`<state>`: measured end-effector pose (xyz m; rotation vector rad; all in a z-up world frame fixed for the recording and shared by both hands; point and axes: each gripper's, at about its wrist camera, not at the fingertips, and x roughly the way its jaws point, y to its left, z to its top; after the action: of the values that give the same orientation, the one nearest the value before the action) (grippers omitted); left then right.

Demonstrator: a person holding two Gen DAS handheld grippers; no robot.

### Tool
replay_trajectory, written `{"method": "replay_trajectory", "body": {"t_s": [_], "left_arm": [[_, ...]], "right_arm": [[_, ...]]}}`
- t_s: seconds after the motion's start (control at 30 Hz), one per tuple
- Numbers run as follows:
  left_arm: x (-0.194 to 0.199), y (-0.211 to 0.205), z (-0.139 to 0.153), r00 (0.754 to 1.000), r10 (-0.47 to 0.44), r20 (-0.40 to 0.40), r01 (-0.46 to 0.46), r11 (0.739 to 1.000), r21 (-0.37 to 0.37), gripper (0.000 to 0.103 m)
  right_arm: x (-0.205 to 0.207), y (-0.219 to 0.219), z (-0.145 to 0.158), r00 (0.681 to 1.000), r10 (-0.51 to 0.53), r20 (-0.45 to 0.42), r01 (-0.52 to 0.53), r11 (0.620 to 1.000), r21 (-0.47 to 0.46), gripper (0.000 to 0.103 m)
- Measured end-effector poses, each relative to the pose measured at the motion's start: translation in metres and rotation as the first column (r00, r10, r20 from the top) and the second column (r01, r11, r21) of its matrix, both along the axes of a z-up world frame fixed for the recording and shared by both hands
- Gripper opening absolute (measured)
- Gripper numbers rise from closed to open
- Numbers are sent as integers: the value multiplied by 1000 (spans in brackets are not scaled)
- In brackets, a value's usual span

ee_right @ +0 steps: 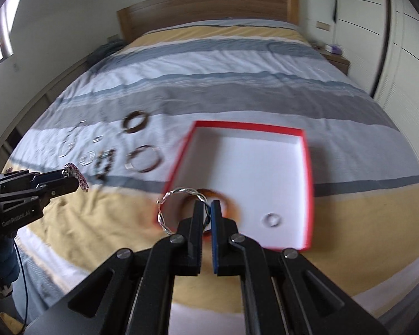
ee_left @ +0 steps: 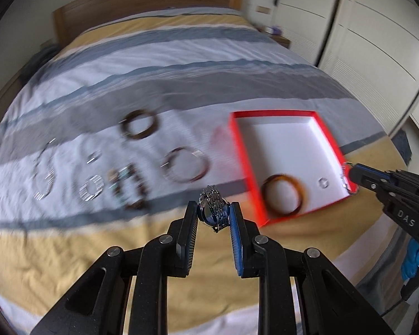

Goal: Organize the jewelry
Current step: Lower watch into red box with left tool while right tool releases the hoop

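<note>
My left gripper (ee_left: 213, 213) is shut on a silver metal watch (ee_left: 212, 205) and holds it above the bed, left of the red box (ee_left: 244, 150). My right gripper (ee_right: 208, 209) is shut on a twisted silver wire bangle (ee_right: 167, 212) over the near left corner of the red box (ee_right: 307, 145). The box's white floor holds an amber bangle (ee_left: 282, 195) and a small silver ring (ee_left: 323, 182). In the right wrist view the ring (ee_right: 273, 220) lies right of my fingers. The right gripper also shows at the box's near right corner in the left wrist view (ee_left: 349, 178).
Several loose bracelets and bangles lie on the striped bedspread left of the box, among them a dark bangle (ee_left: 139, 125) and a thin brown one (ee_left: 185, 165). A wooden headboard (ee_left: 142, 2) stands at the back. White wardrobe doors (ee_left: 377, 42) stand on the right.
</note>
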<state>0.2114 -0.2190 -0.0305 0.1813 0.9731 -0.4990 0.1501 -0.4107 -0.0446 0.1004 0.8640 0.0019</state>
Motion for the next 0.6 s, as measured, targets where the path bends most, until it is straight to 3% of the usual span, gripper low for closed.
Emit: {"method": "replay_trajectory", "body": {"t_s": [0.33, 0.6], "left_arm": [[55, -101, -39, 995, -92, -30, 93, 995, 41, 22], [77, -135, -84, 989, -120, -83, 127, 988, 85, 22]], "right_arm": [[70, -63, -41, 998, -42, -56, 41, 999, -14, 5], [106, -74, -79, 992, -30, -121, 24, 999, -48, 5]]}}
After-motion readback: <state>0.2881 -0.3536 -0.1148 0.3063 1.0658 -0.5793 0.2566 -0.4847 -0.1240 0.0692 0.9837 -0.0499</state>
